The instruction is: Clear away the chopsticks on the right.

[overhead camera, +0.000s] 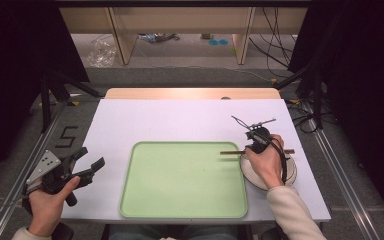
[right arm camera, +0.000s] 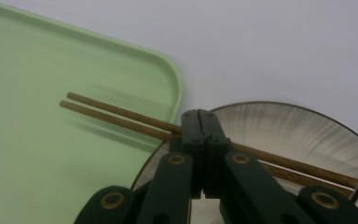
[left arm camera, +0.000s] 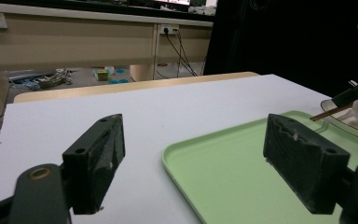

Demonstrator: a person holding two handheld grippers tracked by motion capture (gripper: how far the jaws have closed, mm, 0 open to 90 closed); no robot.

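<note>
right gripper clamped mid-length on the chopsticks above the plate, long axis level, tips already over the green tray; left gripper wide, well apart

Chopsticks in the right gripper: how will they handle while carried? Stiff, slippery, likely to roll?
The chopsticks look like thin straight wood, so probably stiff and light. The right gripper is shut on them near mid-length, so they should balance, though two round sticks in one pinch may scissor or slip. Set on the smooth green tray, they would likely roll a little; the plate below looks breakable.
</note>
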